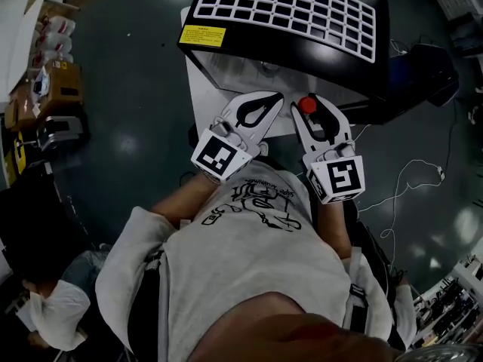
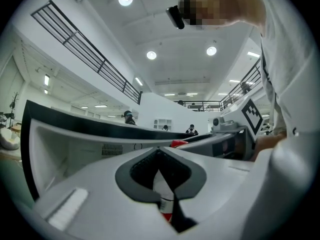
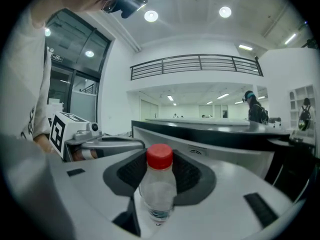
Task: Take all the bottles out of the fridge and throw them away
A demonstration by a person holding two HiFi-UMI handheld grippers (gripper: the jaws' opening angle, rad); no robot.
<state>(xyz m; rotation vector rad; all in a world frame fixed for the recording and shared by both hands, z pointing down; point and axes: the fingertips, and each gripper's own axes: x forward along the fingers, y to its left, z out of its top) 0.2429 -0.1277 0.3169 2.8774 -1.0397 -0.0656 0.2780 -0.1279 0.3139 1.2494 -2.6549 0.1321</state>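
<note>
The clear bottle [image 3: 157,189] had a red cap; the second bottle [image 2: 164,194] showed white with a red band. The black fridge [image 1: 287,10] carried a white grid and a yellow sticker [image 1: 202,35].

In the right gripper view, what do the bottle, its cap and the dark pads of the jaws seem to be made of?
The bottle is likely thin clear plastic, glossy; the grey behind shows dimly through its wall. The cap looks like opaque red plastic, smooth with a faint sheen. The dark pads are probably rubber or soft plastic: matte, with a fine ribbed grain.
</note>
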